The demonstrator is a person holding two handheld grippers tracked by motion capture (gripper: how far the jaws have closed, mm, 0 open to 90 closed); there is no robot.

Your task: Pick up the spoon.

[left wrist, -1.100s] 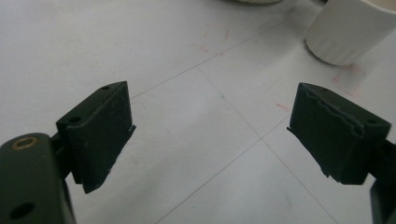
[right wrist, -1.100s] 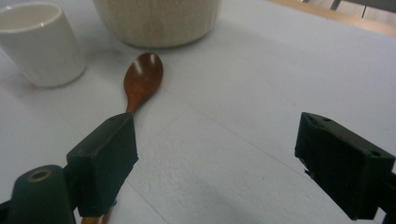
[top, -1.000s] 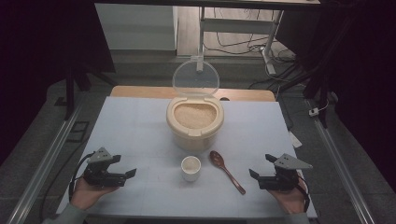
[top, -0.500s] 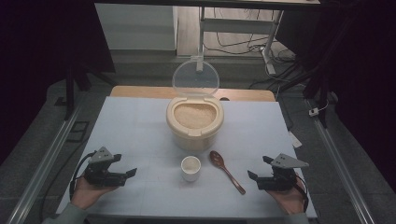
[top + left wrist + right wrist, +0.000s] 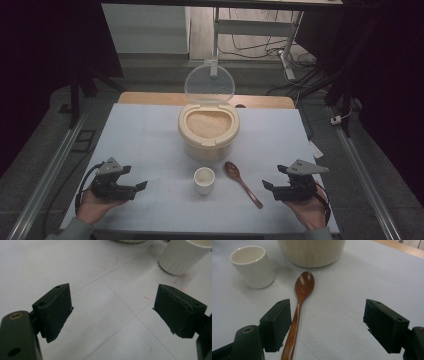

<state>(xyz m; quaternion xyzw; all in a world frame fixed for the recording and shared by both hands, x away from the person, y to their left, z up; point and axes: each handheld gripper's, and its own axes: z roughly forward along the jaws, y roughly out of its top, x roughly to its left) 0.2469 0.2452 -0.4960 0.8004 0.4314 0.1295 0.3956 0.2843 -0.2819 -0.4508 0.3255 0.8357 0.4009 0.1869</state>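
Observation:
A cream rice container (image 5: 207, 135) full of rice stands mid-table, its clear lid (image 5: 210, 84) raised behind it. In front of it stand a small white cup (image 5: 204, 180) and a brown wooden spoon (image 5: 243, 184). My left gripper (image 5: 134, 178) rests open at the near left, pointing toward the cup (image 5: 185, 255), nothing between its jaws (image 5: 112, 312). My right gripper (image 5: 275, 178) is open at the near right, just right of the spoon's handle. In the right gripper view (image 5: 327, 325) the spoon (image 5: 300, 305) lies along the left jaw, with the cup (image 5: 252, 266) and container (image 5: 312, 251) beyond.
A white sheet (image 5: 145, 135) covers the table, with a wooden strip (image 5: 150, 98) along the far edge. Metal rails (image 5: 45, 170) run down both sides. Cables and a stand's legs (image 5: 285, 55) lie on the floor behind the table.
My right gripper has shifted slightly left, closer to the spoon's handle. The left gripper, cup, spoon and container have stayed put.

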